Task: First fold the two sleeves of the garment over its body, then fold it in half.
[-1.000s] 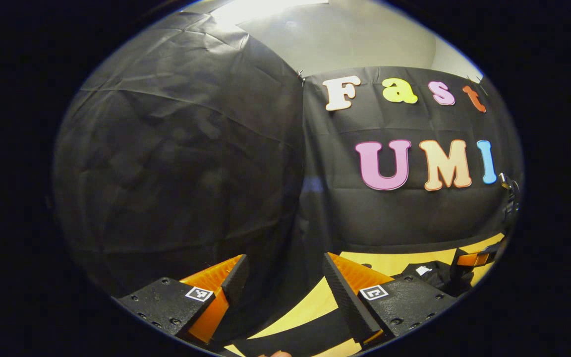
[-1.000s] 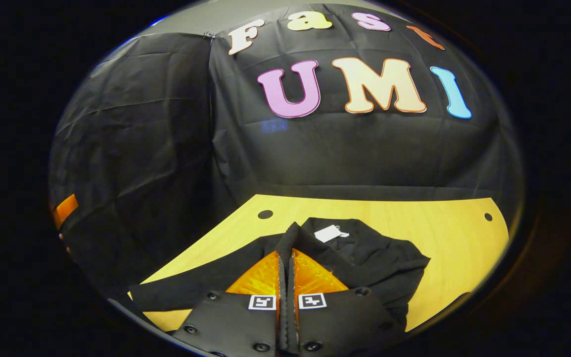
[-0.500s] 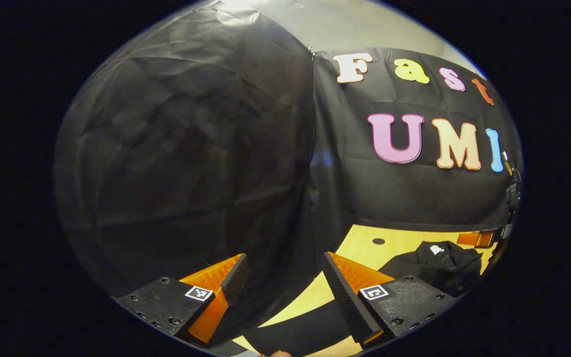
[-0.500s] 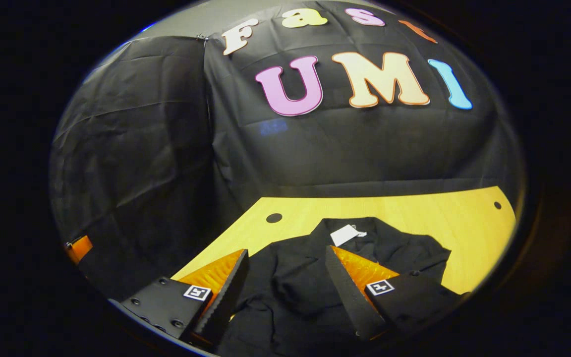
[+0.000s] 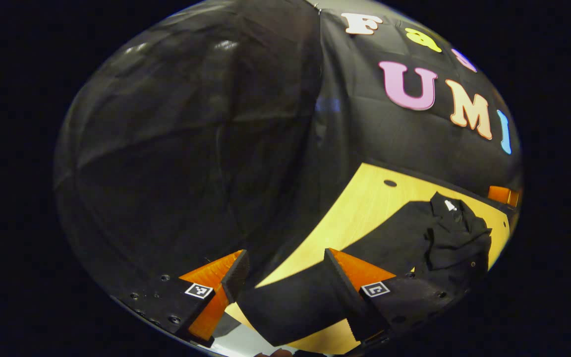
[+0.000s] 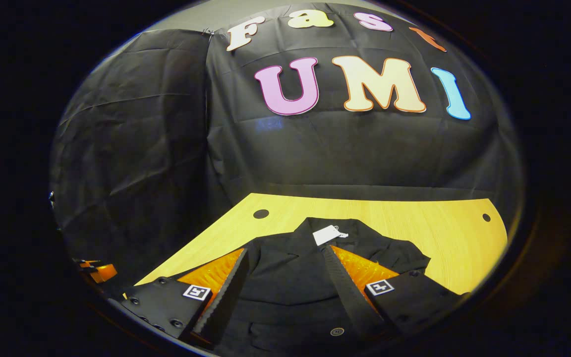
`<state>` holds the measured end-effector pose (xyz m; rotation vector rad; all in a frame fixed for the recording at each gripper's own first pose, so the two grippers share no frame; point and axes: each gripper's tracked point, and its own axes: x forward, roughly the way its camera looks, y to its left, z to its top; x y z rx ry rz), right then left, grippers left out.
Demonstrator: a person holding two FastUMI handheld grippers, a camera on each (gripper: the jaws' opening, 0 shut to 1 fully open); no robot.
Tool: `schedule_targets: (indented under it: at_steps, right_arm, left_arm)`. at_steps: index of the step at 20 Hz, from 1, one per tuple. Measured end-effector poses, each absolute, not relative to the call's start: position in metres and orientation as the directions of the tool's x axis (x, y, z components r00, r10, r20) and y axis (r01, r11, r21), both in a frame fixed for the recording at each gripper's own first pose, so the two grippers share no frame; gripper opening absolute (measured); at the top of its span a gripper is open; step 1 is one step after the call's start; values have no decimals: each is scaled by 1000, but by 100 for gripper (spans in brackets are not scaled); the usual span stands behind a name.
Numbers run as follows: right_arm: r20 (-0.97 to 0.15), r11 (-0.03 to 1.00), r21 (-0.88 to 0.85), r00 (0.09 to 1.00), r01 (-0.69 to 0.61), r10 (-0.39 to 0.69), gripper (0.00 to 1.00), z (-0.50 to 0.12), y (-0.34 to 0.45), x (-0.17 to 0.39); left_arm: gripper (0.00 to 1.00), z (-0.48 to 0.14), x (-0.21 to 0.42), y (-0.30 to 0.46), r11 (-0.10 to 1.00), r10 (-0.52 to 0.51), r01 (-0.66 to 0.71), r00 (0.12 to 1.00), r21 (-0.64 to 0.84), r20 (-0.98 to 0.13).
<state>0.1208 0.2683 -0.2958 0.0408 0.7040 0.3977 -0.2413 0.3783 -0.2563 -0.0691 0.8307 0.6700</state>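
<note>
A black long-sleeved cloth garment (image 6: 310,267) is lying on the yellow wooden table (image 6: 414,223), collar and white tag (image 6: 327,234) at the far side, one sleeve (image 5: 310,292) stretching out flat toward the near left edge. The left gripper (image 5: 285,282) is hovering over that sleeve, fingers apart and empty; the right gripper (image 6: 285,287) is hanging over the body, fingers likewise apart. Risk: a shallow pinch could be letting the sleeve slip or dragging the whole garment askew. The hem and right sleeve are lying cut off from sight, black folds blurring together.
</note>
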Motion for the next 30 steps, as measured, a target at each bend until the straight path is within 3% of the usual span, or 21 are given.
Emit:
schedule_targets:
  at_steps: [2, 5, 9, 10, 12, 16, 18, 19, 21, 22, 23, 26, 30]
  right_arm:
    - [-633, 925, 151, 685, -347, 361, 94, -298, 265, 117]
    - [-652, 924, 126, 671, -362, 352, 98, -302, 261, 110]
    - [-662, 924, 129, 662, -359, 350, 98, -305, 258, 102]
    - [-659, 925, 125, 667, -358, 347, 94, -304, 256, 102]
    - [-658, 927, 121, 670, -355, 343, 98, -305, 252, 99]
    - [-670, 930, 126, 662, -346, 336, 98, -308, 244, 92]
    - [-669, 930, 126, 663, -345, 337, 98, -306, 241, 91]
    - [-665, 930, 125, 667, -346, 338, 98, -306, 240, 90]
    - [-660, 928, 133, 667, -349, 346, 98, -304, 239, 87]
    - [-658, 928, 136, 669, -347, 346, 94, -304, 237, 86]
    - [-655, 929, 136, 672, -345, 346, 98, -304, 234, 85]
    - [-638, 933, 151, 689, -325, 343, 98, -299, 224, 81]
    - [-633, 942, 160, 701, -297, 328, 98, -296, 199, 72]
  left_arm:
    - [94, -275, -258, 379, 788, 510, -583, 436, 198, -741]
    - [94, -305, -272, 376, 783, 493, -582, 363, 221, -791]
    - [94, -331, -283, 373, 785, 475, -575, 319, 231, -820]
    - [94, -335, -284, 371, 788, 463, -574, 313, 224, -829]
    - [94, -340, -291, 367, 791, 432, -575, 282, 210, -857]
    - [92, -337, -281, 366, 809, 433, -555, 341, 193, -834]
    - [65, -344, -269, 350, 840, 404, -514, 380, 173, -832]
    - [44, -346, -270, 348, 859, 389, -483, 403, 168, -828]
    - [17, -348, -265, 342, 869, 374, -471, 431, 149, -821]
    - [12, -346, -261, 341, 873, 370, -465, 440, 145, -818]
    - [0, -346, -264, 341, 878, 359, -459, 442, 137, -822]
    - [0, -337, -256, 338, 869, 329, -487, 443, 85, -834]
    - [0, -305, -223, 346, 874, 369, -472, 498, 112, -785]
